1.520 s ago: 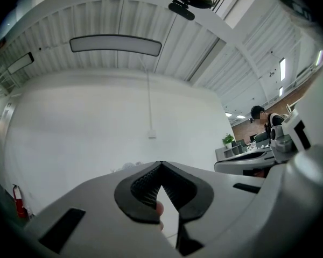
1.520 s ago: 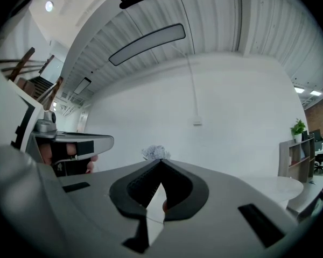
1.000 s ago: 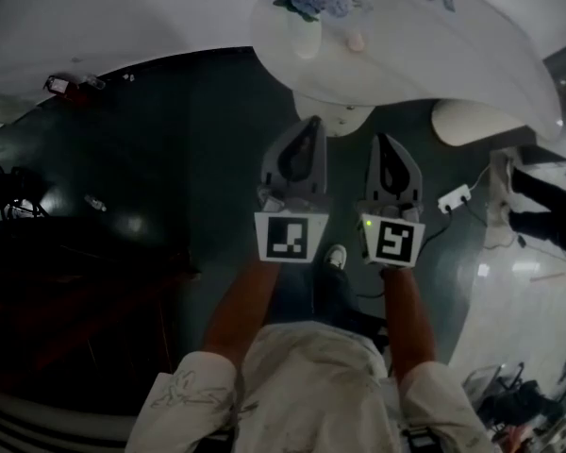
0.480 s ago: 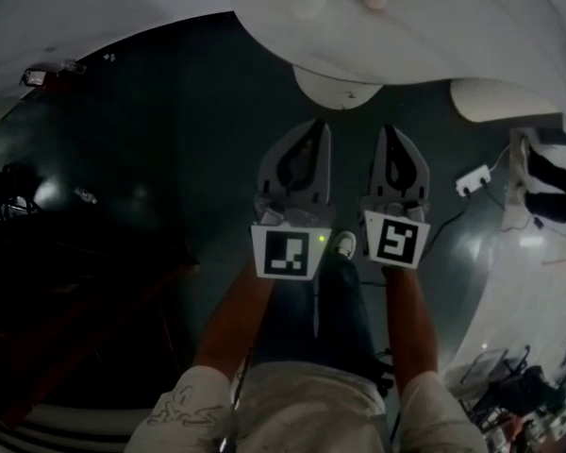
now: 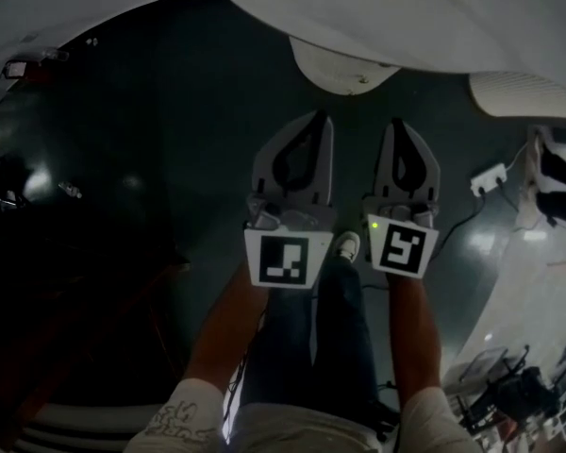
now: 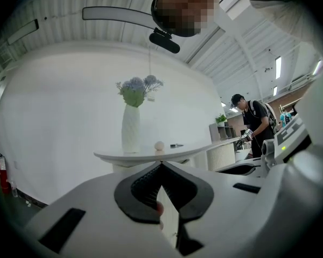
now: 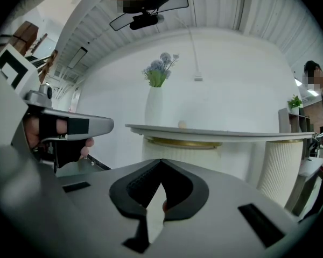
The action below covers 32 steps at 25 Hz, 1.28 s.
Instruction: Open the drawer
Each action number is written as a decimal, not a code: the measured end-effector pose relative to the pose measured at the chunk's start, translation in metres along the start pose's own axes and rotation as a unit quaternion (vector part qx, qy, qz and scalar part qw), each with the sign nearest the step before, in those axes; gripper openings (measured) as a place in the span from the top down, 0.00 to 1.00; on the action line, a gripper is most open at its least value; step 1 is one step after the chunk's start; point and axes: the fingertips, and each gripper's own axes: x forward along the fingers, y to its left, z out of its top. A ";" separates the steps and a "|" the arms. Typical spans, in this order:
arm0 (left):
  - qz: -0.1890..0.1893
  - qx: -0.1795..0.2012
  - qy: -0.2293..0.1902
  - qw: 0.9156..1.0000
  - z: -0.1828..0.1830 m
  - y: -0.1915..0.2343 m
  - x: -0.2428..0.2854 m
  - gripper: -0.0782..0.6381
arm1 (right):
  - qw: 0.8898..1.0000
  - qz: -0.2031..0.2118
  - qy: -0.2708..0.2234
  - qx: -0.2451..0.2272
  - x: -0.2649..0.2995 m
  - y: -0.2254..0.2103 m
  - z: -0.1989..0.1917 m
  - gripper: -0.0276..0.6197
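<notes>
No drawer shows in any view. In the head view my left gripper (image 5: 321, 118) and right gripper (image 5: 400, 124) are held side by side over the dark floor, both pointing at the white round table (image 5: 406, 17). Each has its jaws shut with the tips touching and nothing between them. The left gripper view looks past the left gripper (image 6: 161, 164) level at the table top (image 6: 151, 156). From the right gripper (image 7: 161, 161), the right gripper view looks slightly up at the table's underside (image 7: 220, 134) and ribbed pedestal (image 7: 188, 156). The left gripper (image 7: 105, 126) shows at its left.
On the table stand a white vase (image 6: 131, 129) with blue flowers, a small ball (image 6: 159, 145) and a small dark item (image 6: 176, 145). A second ribbed white stand (image 7: 280, 165) is to the right. A power strip (image 5: 488, 177) lies on the floor. A person (image 6: 253, 125) stands behind.
Both grippers have sunk lower, still shut and side by side. The table has slid up the head view, and the vase and ball have left that view.
</notes>
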 end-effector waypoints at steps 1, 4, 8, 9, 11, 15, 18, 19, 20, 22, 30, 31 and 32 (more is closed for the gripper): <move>0.000 -0.001 0.001 1.000 -0.008 -0.001 0.001 0.90 | 1.000 0.000 0.004 0.001 0.002 0.001 -0.008 0.95; 0.000 -0.012 0.007 1.000 -0.030 -0.003 0.003 0.90 | 1.000 -0.003 0.009 0.004 0.008 0.002 -0.025 0.95; -0.004 -0.006 0.011 1.000 -0.047 -0.009 0.008 0.90 | 1.000 -0.008 0.019 0.014 0.012 -0.003 -0.045 0.95; -0.004 -0.006 0.011 1.000 -0.051 -0.009 0.010 0.90 | 1.000 -0.008 0.024 0.015 0.012 -0.004 -0.051 0.95; -0.001 -0.010 0.011 1.000 -0.056 -0.009 0.013 0.90 | 0.999 -0.004 0.033 0.014 0.015 -0.007 -0.061 0.95; 0.001 -0.015 0.015 1.000 -0.067 -0.013 0.020 0.90 | 0.999 0.001 0.040 0.011 0.025 -0.014 -0.075 0.95; -0.004 -0.014 0.020 1.000 -0.072 -0.012 0.020 0.90 | 0.999 0.006 0.046 0.007 0.036 -0.013 -0.079 0.91; -0.003 -0.016 0.022 1.000 -0.074 -0.011 0.020 0.90 | 0.999 0.009 0.048 0.005 0.040 -0.012 -0.081 0.90; -0.001 -0.020 0.023 1.000 -0.076 -0.010 0.021 0.90 | 0.999 0.012 0.051 0.004 0.045 -0.011 -0.083 0.89; 0.001 -0.024 0.023 0.999 -0.078 -0.009 0.022 0.90 | 0.998 0.015 0.057 0.003 0.053 -0.011 -0.088 0.87; 0.001 -0.015 0.011 1.000 -0.070 -0.001 0.025 0.90 | 0.998 -0.012 0.068 0.012 0.087 -0.026 -0.096 0.79; 0.004 -0.017 0.008 1.000 -0.070 -0.001 0.027 0.90 | 0.997 -0.014 0.070 0.010 0.092 -0.028 -0.097 0.77; 0.005 -0.018 0.007 1.000 -0.070 -0.001 0.028 0.90 | 0.997 -0.015 0.071 0.010 0.096 -0.029 -0.098 0.76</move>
